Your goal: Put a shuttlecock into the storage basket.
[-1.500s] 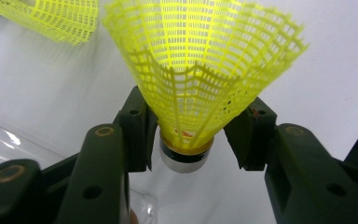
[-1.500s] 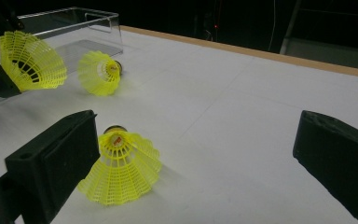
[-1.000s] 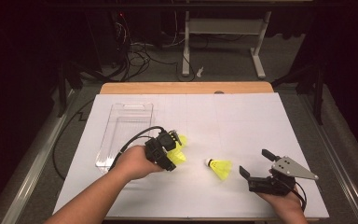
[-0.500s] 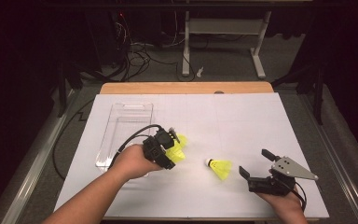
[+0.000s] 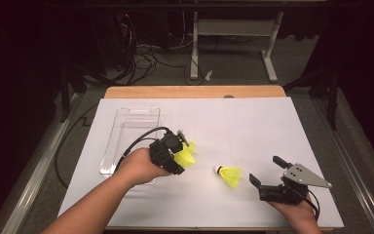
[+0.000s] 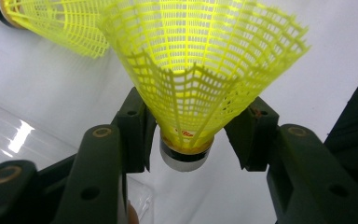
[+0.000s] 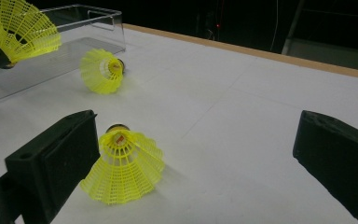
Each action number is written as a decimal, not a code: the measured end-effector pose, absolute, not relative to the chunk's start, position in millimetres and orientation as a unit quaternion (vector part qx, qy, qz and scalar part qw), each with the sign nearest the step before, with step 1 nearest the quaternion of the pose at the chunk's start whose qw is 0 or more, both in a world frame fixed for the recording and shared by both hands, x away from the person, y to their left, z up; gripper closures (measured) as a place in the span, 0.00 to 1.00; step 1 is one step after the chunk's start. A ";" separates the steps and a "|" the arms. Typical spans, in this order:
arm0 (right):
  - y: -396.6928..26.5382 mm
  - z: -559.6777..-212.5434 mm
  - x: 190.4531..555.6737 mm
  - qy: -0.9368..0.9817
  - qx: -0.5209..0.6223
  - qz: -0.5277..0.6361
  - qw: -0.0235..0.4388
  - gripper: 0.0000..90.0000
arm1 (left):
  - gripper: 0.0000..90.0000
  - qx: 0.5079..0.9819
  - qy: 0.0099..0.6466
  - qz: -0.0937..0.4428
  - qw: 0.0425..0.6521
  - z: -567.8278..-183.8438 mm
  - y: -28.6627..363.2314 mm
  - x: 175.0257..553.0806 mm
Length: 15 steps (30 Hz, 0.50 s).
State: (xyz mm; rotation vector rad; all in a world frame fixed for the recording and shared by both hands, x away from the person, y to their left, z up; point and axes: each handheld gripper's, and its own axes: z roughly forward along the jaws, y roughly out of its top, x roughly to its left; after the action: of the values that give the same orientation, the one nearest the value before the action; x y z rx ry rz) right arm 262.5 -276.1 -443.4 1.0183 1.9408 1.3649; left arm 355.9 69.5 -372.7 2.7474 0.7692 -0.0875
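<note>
So far nothing sits in the clear tray (image 5: 129,119) at centre-left; left gripper (image 5: 181,155) clamps one yellow shuttlecock (image 6: 200,70) beside it. Right gripper (image 5: 265,171), lower right, has jaws wide apart, nothing held, with two more shuttlecocks (image 7: 123,165) lying on the white table (image 5: 253,122).

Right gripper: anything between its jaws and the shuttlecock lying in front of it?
Nothing visible. The right gripper stands open, and only bare white table lies between it and the loose shuttlecock, which sits near one jaw.

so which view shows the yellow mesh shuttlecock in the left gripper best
The left gripper view: the yellow mesh shuttlecock sits close-up between the left gripper jaws, near its cork. The high view shows a yellow patch; the right gripper view shows its skirt.
</note>
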 end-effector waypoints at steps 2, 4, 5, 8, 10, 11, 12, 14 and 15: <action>-276.1 -443.2 262.4 0.722 0.379 0.509 0.277 0.01 | 0.61 0.953 0.267 -0.029 0.140 -371.7 68.4 356.0; -276.4 -442.7 261.9 0.722 0.379 0.509 0.277 0.01 | 0.61 0.953 0.269 -0.029 0.140 -370.1 68.7 356.6; -276.6 -442.6 261.8 0.721 0.378 0.510 0.277 0.01 | 0.61 0.953 0.269 -0.028 0.140 -369.1 69.2 356.9; -277.0 -442.7 262.0 0.721 0.379 0.510 0.277 0.01 | 0.62 0.951 0.272 -0.027 0.141 -364.7 71.1 358.3; -276.8 -442.5 261.8 0.721 0.379 0.510 0.277 0.01 | 0.62 0.951 0.274 -0.028 0.141 -361.9 71.9 358.6; -276.7 -442.4 261.8 0.721 0.379 0.510 0.277 0.01 | 0.62 0.951 0.273 -0.028 0.140 -360.7 72.3 358.5; -276.7 -442.5 261.8 0.721 0.379 0.510 0.277 0.01 | 0.62 0.951 0.274 -0.027 0.140 -359.5 72.6 358.3; -276.5 -442.5 261.8 0.722 0.378 0.510 0.277 0.01 | 0.62 0.951 0.276 -0.026 0.141 -357.0 74.1 358.7; -276.4 -442.5 261.8 0.722 0.377 0.509 0.278 0.01 | 0.62 0.950 0.277 -0.027 0.142 -355.9 75.1 359.1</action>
State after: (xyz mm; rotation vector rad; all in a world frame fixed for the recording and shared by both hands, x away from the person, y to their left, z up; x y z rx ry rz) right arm 261.8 -276.4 -442.5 1.0123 1.9378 1.3675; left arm 359.1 75.1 -355.9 2.7408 0.7995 -0.0778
